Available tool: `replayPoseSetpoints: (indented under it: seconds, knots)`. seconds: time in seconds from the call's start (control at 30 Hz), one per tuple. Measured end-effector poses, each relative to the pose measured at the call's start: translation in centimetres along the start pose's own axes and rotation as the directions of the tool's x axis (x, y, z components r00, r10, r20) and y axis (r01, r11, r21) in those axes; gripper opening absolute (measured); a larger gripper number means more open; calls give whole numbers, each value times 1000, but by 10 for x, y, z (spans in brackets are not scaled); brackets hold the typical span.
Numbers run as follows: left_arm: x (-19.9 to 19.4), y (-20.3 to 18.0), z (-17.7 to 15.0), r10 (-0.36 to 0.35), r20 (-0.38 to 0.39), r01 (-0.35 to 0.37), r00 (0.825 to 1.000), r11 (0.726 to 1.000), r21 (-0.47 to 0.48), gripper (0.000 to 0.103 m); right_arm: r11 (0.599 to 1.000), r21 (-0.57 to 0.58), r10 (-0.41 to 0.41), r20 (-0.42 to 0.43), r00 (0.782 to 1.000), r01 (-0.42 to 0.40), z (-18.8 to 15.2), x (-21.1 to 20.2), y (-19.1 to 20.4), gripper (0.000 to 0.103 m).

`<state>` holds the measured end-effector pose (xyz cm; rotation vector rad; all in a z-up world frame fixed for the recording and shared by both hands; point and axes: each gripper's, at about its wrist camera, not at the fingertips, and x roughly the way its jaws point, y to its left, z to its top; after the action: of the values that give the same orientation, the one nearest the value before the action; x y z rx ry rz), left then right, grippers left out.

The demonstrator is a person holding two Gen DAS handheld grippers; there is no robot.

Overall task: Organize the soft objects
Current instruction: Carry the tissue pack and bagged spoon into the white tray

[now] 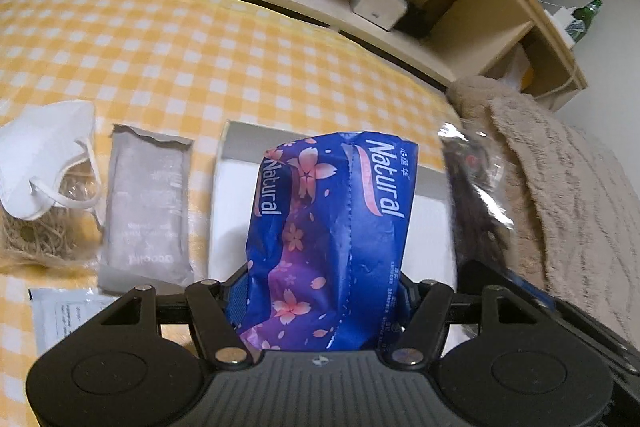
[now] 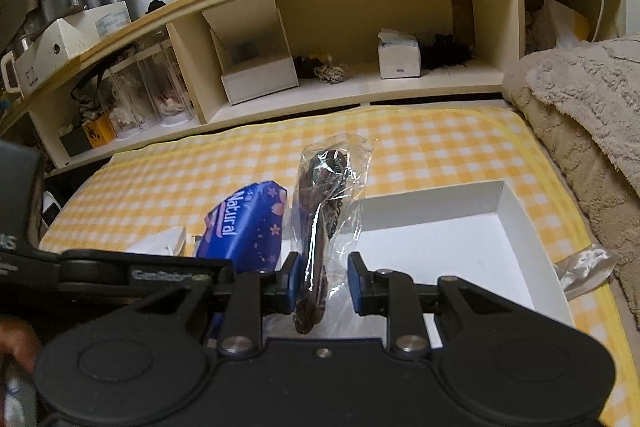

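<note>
My left gripper (image 1: pixel 320 287) is shut on a blue "Natural" tissue pack (image 1: pixel 332 227) and holds it above the white box (image 1: pixel 232 163). The pack also shows in the right wrist view (image 2: pixel 244 227). My right gripper (image 2: pixel 323 281) holds a clear plastic bag with a dark brown item (image 2: pixel 324 211) between its blue pads (image 2: pixel 354 277); the jaws stand a little apart around it. That bag shows at the right in the left wrist view (image 1: pixel 476 195). The white box (image 2: pixel 520 227) lies below and to the right of the right gripper.
On the yellow checked cloth (image 1: pixel 180 59) lie a white face mask (image 1: pixel 44 163), a bag of beige string (image 1: pixel 36 231), a grey pouch (image 1: pixel 144 207) and a white sachet (image 1: pixel 64 311). A beige blanket (image 2: pixel 584 107) lies at the right. A wooden shelf (image 2: pixel 360 27) stands behind.
</note>
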<state>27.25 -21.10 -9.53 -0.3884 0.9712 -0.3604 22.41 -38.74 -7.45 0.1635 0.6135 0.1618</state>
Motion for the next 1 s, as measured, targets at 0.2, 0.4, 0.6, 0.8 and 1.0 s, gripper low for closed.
replayPoseSetpoints:
  seconds: [0.2, 0.4, 0.6, 0.8, 1.0]
  knots:
    - [9, 11, 4, 67, 36, -68, 997, 997, 28, 86, 1000, 0, -1, -24, 1000, 1, -2, 7, -5, 26]
    - [-2, 17, 8, 40, 64, -44, 997, 997, 63, 62, 1000, 0, -10, -67, 998, 11, -4, 23, -11, 26]
    - [-8, 10, 1, 13, 20, -15, 1000, 990, 141, 34, 998, -1, -59, -180, 982, 60, -14, 49, -22, 26]
    - [0, -5, -18, 37, -57, -20, 998, 963, 269, 32, 999, -43, -41, -286, 957, 30, -28, 75, -20, 25]
    - [17, -4, -22, 114, -23, -101, 993, 943, 318, 32, 999, -34, 14, -244, 970, -23, -24, 80, -10, 25]
